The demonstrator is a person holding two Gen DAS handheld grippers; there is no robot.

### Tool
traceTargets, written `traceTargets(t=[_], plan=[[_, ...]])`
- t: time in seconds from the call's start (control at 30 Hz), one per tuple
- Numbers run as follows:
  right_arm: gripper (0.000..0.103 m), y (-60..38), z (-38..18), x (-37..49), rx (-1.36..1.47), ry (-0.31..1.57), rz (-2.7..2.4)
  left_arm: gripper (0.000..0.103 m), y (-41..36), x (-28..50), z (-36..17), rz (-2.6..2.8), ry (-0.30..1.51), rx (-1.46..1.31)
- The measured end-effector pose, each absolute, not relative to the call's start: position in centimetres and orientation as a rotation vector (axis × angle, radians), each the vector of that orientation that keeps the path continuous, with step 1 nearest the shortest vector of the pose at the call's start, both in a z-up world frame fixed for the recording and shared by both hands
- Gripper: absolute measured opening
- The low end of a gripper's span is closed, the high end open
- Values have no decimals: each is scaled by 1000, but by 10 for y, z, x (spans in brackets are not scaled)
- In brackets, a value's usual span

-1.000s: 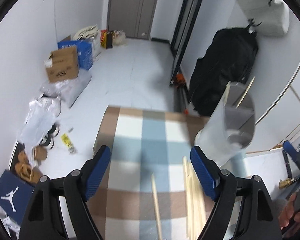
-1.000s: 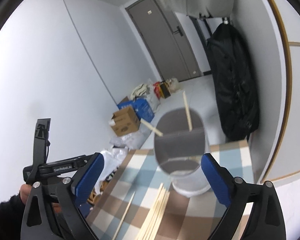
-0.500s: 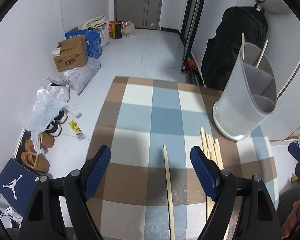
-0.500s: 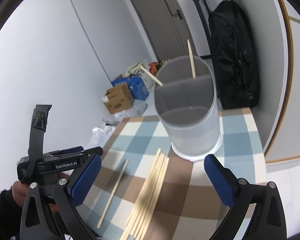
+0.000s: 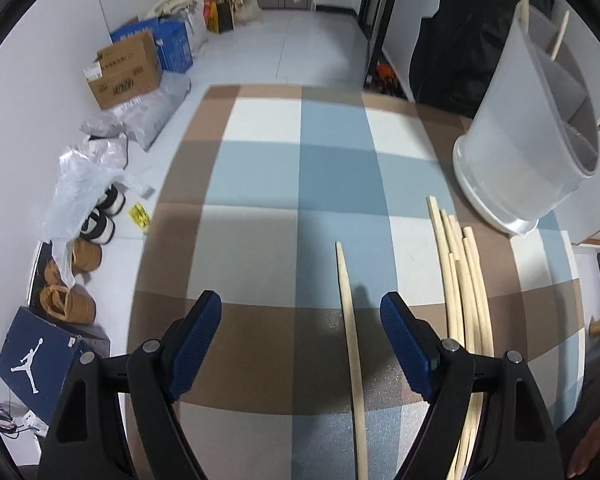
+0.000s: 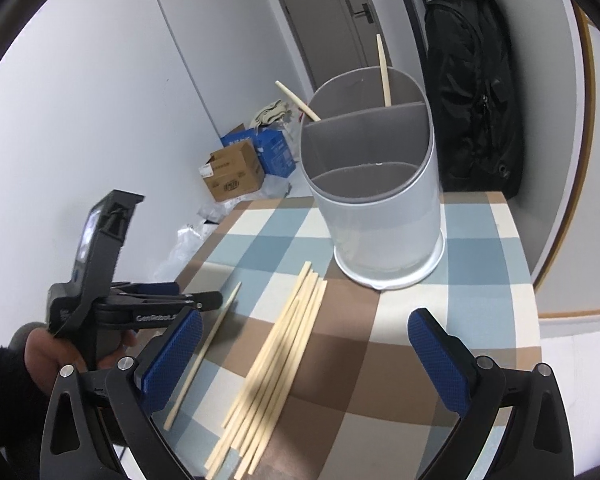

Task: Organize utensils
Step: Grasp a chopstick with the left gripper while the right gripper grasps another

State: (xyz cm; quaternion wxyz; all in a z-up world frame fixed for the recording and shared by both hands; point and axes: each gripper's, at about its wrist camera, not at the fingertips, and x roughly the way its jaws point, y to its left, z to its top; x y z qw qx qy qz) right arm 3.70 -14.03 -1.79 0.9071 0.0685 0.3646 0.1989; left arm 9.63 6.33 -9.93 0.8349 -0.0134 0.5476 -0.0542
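The left gripper (image 5: 300,320) hung over the near part of the surface (image 5: 260,184), fingers (image 5: 196,332) spread wide with nothing between the pads. A single chopstick (image 5: 350,344) lay just inside the right-hand finger, not touching either pad. Its long axis ran from the near edge toward the far edge, roughly parallel to the fingers' reach, so the pads stood on either side of it across its width.

The right gripper (image 6: 304,340) was also spread and empty. Ahead of it, between the lines of its fingers (image 6: 170,356), lay the chopstick bundle (image 6: 278,360), a loose sheaf fanning slightly, its long axis angled from the near edge up toward the holder. The single chopstick (image 6: 208,352) lay beside the bundle, apart from it, on the side of the person's left hand (image 6: 60,356).

Judged from this layout, the left gripper was the nearer to the single chopstick and was already aligned to close across it.

Beyond the bundle, near the far right corner, stood the divided holder (image 6: 376,200), upright, with two chopsticks (image 6: 384,72) already leaning in its rear compartment.
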Motion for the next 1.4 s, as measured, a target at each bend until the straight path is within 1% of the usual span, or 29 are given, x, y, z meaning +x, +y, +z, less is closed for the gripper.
traceTargets(t=[0.07,0.1,0.13,0.17,0.2,0.3,0.33,0.4,0.43,0.47,0.5,0.53,0.73,0.93,0.97,1.03,1.07,1.1,1.33,1.37,1.4], plan=[[103,-142,-19,37,148,751,414,77,60,101,-101,-117,1180,-20],[103,-144,-20,37,157,752,415,74,57,103,-102,-115,1194,-14],[103,-145,-20,37,165,754,417,67,55,106,-103,-118,1205,-12],[103,-147,-21,38,177,758,420,62,53,109,-105,-120,1221,-5],[103,-148,-21,38,184,759,420,62,50,110,-107,-111,1233,14],[103,-154,-20,38,214,756,425,57,38,114,-106,-122,1246,71],[103,-155,-20,38,221,756,426,52,37,115,-105,-129,1250,70],[103,-159,-19,38,238,753,431,41,37,115,-103,-132,1257,70],[103,-161,-19,38,248,752,432,29,35,115,-103,-143,1260,74],[103,-162,-19,38,256,750,433,13,33,115,-102,-159,1265,90],[103,-164,-19,38,264,750,433,6,29,114,-102,-176,1275,100],[103,-165,-19,39,269,750,433,2,27,114,-102,-190,1288,106],[103,-164,-20,39,281,762,449,1,32,116,-101,-187,1274,87],[102,-157,-17,42,251,786,453,1,49,115,-81,-189,1184,-30],[99,-153,-16,43,241,794,456,1,51,114,-78,-188,1168,-44],[87,-142,-15,50,212,827,468,1,57,113,-72,-194,1140,-85],[75,-137,-16,52,200,843,476,1,61,111,-69,-197,1123,-109],[69,-129,-17,58,175,873,484,1,61,112,-68,-199,1112,-123],[63,-78,-23,93,44,948,508,1,82,110,-53,-202,1027,-217],[61,-70,-26,99,19,960,505,1,87,110,-52,-209,1017,-229],[54,-61,-29,105,-6,976,506,1,91,109,-50,-215,1009,-248]])
